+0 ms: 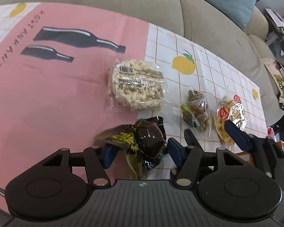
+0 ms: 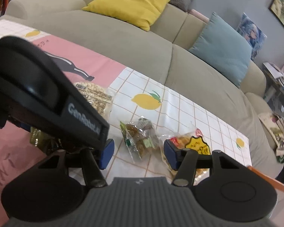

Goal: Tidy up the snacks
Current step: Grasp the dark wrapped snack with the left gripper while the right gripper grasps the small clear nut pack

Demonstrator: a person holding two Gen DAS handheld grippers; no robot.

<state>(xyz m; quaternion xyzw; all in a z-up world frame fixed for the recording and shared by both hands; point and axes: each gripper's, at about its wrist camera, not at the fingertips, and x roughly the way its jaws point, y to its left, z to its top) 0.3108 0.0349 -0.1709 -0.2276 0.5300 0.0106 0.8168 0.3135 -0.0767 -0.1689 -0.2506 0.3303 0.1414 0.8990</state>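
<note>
While the left gripper [image 1: 140, 151] clenches a dark snack packet [image 1: 142, 141] over the pink-and-checked tablecloth [image 1: 47, 98], a rice cake [image 1: 136, 85], green sweets [image 1: 196, 112] and yellow chips [image 1: 230, 117] lie rightward; the right gripper [image 2: 139, 154] hangs released before a beige sofa [image 2: 123, 43].

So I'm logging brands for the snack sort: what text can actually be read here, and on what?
"GenRobot.AI": side of the left hand-held gripper, seen from the right wrist.
"RESTAURANT", partly legible: pink tablecloth.
Rice cake pack: barcode and label print too small to read.
Yellow snack bag and dark packet: markings blurred, unreadable.
</note>
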